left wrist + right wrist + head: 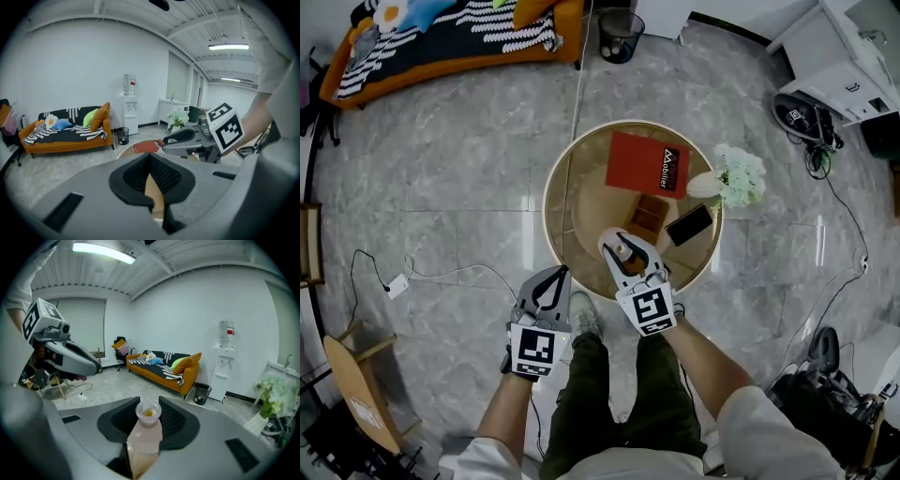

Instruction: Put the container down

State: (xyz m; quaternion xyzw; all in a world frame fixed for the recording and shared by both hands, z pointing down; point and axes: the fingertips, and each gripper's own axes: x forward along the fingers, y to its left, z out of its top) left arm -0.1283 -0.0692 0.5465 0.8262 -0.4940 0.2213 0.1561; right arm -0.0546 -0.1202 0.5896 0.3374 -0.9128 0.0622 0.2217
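The container is a small clear bottle [145, 439] with an open neck and pale orange contents. It stands upright between the pads of my right gripper [149, 414], which is shut on it. In the head view the right gripper [618, 243] holds the bottle [625, 253] over the near edge of the round glass-topped table [559, 187]. My left gripper [554, 273] hangs lower left of the table, over the floor, shut with nothing in it. In the left gripper view its jaws [151, 158] meet at the tips, and the right gripper [187, 139] shows beyond them.
On the table lie a red book [647, 162], a dark phone [689, 225] and a white vase of flowers [736, 178]. An orange sofa [441, 37] and a black bin [621, 34] stand at the far side. A cable [441, 275] runs across the floor on the left.
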